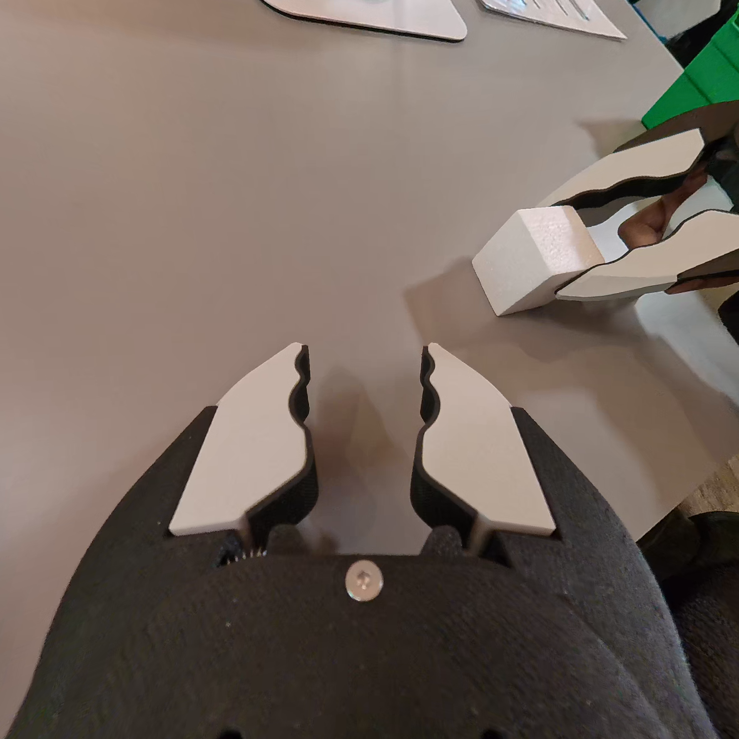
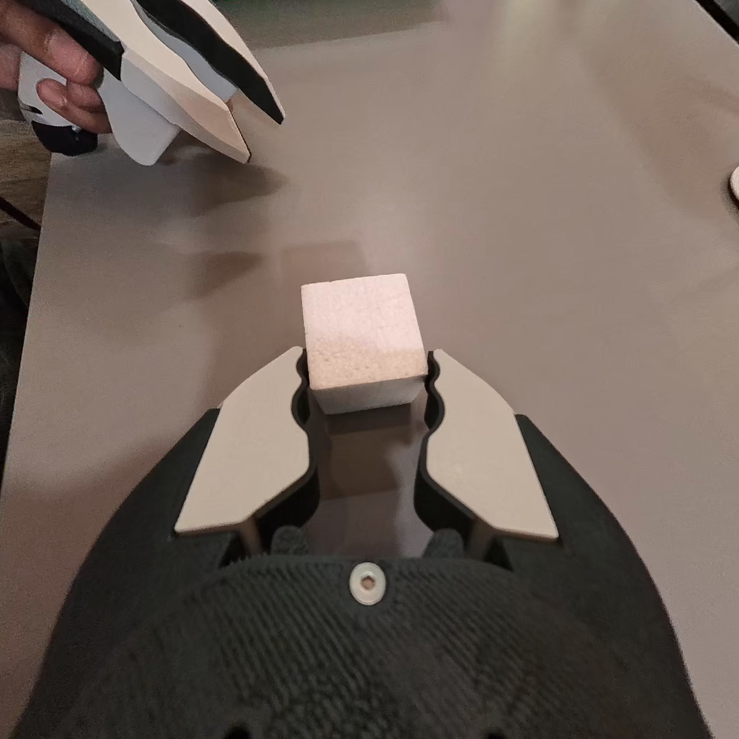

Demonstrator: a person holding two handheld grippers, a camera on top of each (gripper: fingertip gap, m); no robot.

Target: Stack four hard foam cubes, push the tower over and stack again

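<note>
1. The right tool [image 2: 366,352] reaches low and level over the grey bench [image 2: 520,240], its fingertips clasping one white foam cube [image 2: 362,340] near the bench's edge.
2. The left tool [image 1: 364,348] hovers above bare bench, tilted downward, jaws spread and holding nothing; a hand [image 2: 60,72] grips its handle.
3. Count: two tools, one cube, one white mat [image 1: 380,16] and one printed sheet [image 1: 560,16] at the far edge.

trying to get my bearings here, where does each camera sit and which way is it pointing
Left wrist view: sits on the left tool, looking along its open, empty fingers over the grey table; the right tool shows at right.
Right wrist view: sits on the right tool, looking down at the white foam cube between its fingertips; a hand holds the left tool.
Shared: cube, table, both tools.
</note>
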